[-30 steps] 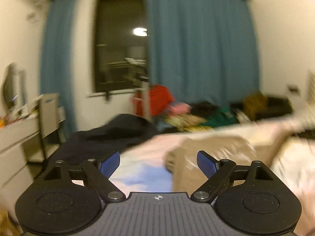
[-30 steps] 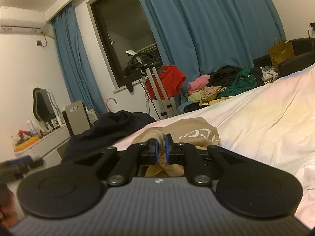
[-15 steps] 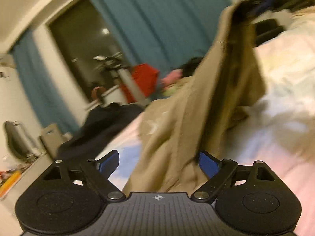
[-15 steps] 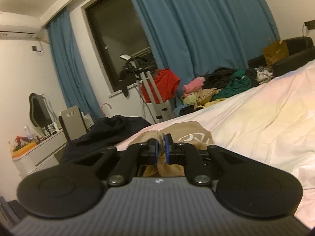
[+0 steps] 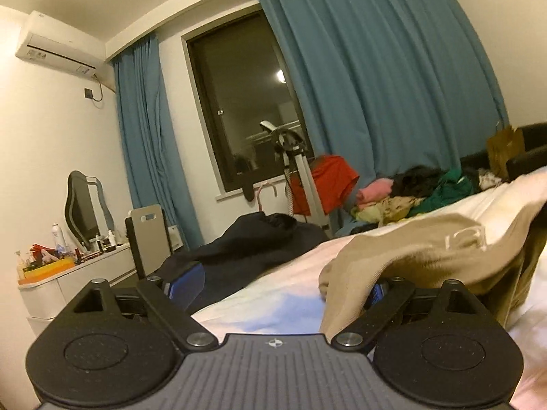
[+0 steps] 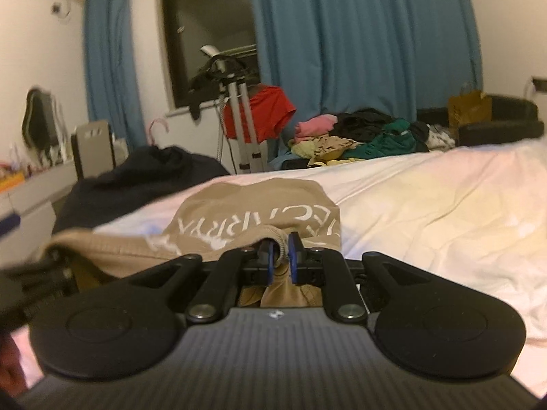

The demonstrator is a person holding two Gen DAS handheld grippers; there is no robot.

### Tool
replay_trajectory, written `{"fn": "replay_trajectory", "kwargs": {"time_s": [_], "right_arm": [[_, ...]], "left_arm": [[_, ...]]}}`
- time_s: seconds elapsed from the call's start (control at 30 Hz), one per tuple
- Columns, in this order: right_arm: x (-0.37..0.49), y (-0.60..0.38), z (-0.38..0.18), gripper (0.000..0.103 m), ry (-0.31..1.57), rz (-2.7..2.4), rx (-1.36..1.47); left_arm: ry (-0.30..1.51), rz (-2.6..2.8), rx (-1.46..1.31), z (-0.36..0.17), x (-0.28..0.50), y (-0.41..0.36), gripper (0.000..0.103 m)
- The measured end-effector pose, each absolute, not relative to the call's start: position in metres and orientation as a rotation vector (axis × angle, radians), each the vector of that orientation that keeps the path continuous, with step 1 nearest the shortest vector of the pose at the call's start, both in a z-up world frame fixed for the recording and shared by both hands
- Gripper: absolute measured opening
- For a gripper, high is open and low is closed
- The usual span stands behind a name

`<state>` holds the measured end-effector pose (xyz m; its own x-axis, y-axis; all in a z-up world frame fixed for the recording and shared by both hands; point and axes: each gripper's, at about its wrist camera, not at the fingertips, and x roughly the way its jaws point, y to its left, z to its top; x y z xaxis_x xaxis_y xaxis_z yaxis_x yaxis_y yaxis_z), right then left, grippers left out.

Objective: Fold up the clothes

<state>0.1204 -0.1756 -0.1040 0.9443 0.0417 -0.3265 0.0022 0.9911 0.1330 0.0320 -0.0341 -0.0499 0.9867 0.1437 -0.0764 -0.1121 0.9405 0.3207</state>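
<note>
A tan shirt [image 6: 253, 212] with white lettering lies stretched over the white bed sheet [image 6: 427, 205]. My right gripper [image 6: 281, 256] is shut on the shirt's ribbed edge, and the cloth bunches up behind the pads. In the left wrist view the same tan shirt [image 5: 410, 249] hangs in a low sagging span at the right. It drapes over the right fingertip [image 5: 379, 292] of my left gripper [image 5: 282, 287]. That gripper is open with its jaws wide apart and only bed sheet [image 5: 266, 294] between them. The shirt's far right end is hidden.
A dark garment [image 5: 246, 242] is heaped at the bed's far left edge. Beyond the bed lie a pile of mixed clothes [image 6: 359, 133] and a red garment [image 6: 270, 112] on a metal stand. A white dresser [image 5: 78, 273] and a chair [image 5: 147, 235] stand at the left.
The tan shirt, held high in front of the left gripper half a second ago, has come down and now drapes over its right finger. The right gripper has stayed shut and spread the lettered side.
</note>
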Motion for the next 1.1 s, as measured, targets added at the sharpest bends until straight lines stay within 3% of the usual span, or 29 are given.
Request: {"fn": "replay_trajectory", "kwargs": {"time_s": [0.07,0.1,0.13,0.17,0.33,0.47,0.53,0.63,0.73,0.83,1.0,1.1], "right_arm": [[0.121,-0.169,-0.107,0.039,0.353,0.036,0.087],[0.12,-0.165,-0.109,0.062,0.364,0.043,0.068],[0.12,-0.162,-0.112,0.079,0.376,0.048,0.05],[0.12,-0.159,-0.115,0.083,0.39,0.053,0.032],[0.124,-0.135,-0.13,0.084,0.494,0.144,-0.128],[0.119,-0.116,-0.139,0.084,0.468,0.088,-0.25],[0.117,-0.13,-0.134,0.084,0.425,0.013,-0.163],[0.111,-0.165,-0.119,0.084,0.337,-0.119,0.038],[0.105,-0.196,-0.114,0.084,0.285,-0.191,0.202],[0.111,-0.205,-0.12,0.084,0.309,-0.228,0.245],[0.121,-0.215,-0.127,0.084,0.343,-0.281,0.282],[0.122,-0.215,-0.124,0.084,0.329,-0.279,0.265]], "left_arm": [[0.088,0.121,0.314,-0.048,0.034,-0.032,0.092],[0.09,0.114,0.304,-0.046,0.035,-0.029,0.092],[0.092,0.107,0.293,-0.044,0.037,-0.026,0.092],[0.095,0.099,0.282,-0.043,0.039,-0.023,0.092],[0.095,0.084,0.257,-0.037,0.043,-0.012,0.092],[0.098,0.065,0.255,-0.034,0.048,-0.006,0.092],[0.114,0.05,0.262,-0.034,0.052,-0.004,0.093],[0.263,-0.075,0.289,-0.041,0.066,-0.006,0.102],[0.442,-0.191,0.332,-0.056,0.079,-0.013,0.102],[0.619,-0.293,0.427,-0.079,0.086,-0.023,0.096],[0.633,-0.435,0.65,-0.095,0.051,-0.031,0.088],[0.6,-0.501,0.713,-0.092,0.034,-0.027,0.065]]}}
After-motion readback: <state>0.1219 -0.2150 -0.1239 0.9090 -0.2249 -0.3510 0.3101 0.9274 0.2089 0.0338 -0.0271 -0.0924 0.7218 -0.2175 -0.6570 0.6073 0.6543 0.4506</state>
